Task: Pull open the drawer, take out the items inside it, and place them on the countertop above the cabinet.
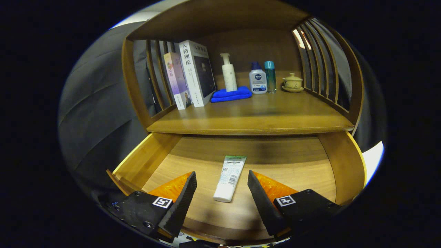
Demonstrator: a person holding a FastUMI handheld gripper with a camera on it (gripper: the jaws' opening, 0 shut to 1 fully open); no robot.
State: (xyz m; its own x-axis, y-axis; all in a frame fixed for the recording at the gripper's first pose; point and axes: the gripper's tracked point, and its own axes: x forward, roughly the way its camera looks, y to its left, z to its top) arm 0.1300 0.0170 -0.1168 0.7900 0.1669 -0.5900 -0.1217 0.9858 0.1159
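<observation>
- Gripper view: the drawer [162, 162] is already pulled out, so the step in hand looks like picking up the one item lying in it, a white squeeze tube [229, 177].
- The gripper [222, 193] has its fingers spread wide with nothing between the pads; they hover over the drawer's front part, one finger on each side of the tube.
- The tube lies flat on the drawer floor, cap end toward the fingers and crimped end pointing to the drawer's back, slightly slanted. Its cap end sits between the fingertips, a little nearer the left finger; the rest of it runs on just ahead of them.
- To do this well, I would lower the fingers straight down until they straddle the tube's body, then close across its narrow width, not along its length. Gripping near the middle should stop it from swinging when lifted.
- The tube is soft and flat, so a light squeeze is likely enough; a hard pinch could make it slip or buckle.
- The risk is the fingertips scraping the drawer floor before they close, or nudging the tube sideways, since it lies off-centre.
- The countertop [255, 117] above the drawer has bare wood at its front, the likely set-down spot. At its back stand two books [189, 75], a white pump bottle [229, 72] on a folded blue cloth [231, 94], two smaller bottles [263, 77] and a lidded cup [293, 82].
</observation>
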